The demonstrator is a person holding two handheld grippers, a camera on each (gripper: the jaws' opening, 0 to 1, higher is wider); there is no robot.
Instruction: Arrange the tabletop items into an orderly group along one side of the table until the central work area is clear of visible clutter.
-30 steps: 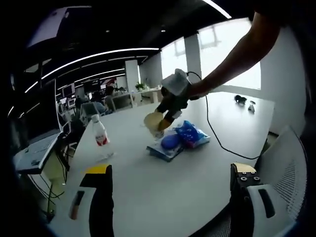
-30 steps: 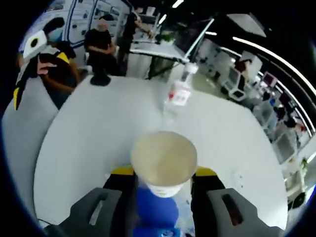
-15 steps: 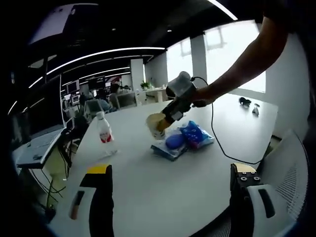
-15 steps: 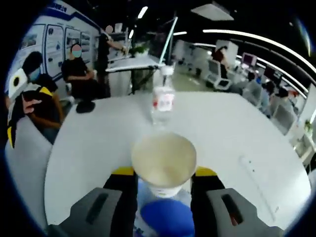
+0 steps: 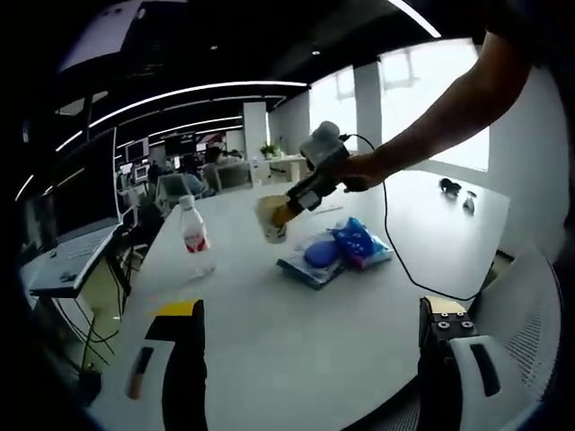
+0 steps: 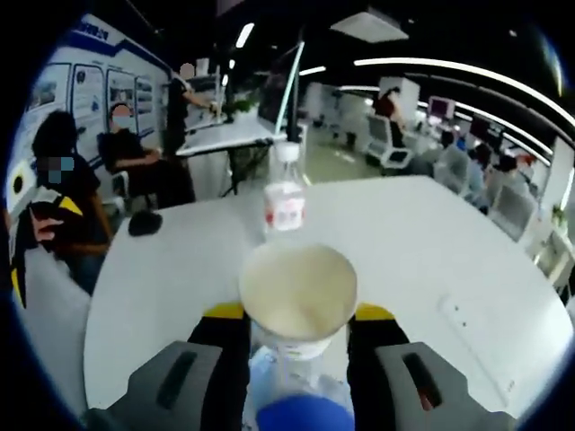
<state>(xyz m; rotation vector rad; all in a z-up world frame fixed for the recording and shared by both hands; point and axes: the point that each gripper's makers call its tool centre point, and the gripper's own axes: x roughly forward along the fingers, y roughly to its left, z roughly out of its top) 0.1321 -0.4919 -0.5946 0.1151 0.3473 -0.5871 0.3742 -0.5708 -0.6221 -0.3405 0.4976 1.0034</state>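
A cream paper cup (image 6: 297, 296) is held upright, mouth open, above the white table (image 5: 296, 332). A clear plastic bottle with a red label (image 5: 195, 238) stands at its 9 o'clock, and blue plastic packets (image 5: 337, 253) lie at 4 o'clock.

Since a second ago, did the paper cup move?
Yes. In the left gripper view the paper cup, held by the right gripper, has shifted off the blue packets toward the water bottle.

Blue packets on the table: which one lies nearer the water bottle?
The flatter packet with the dark blue oval lies nearer the water bottle; the crinkled bright blue packet sits beyond it, toward the cable.
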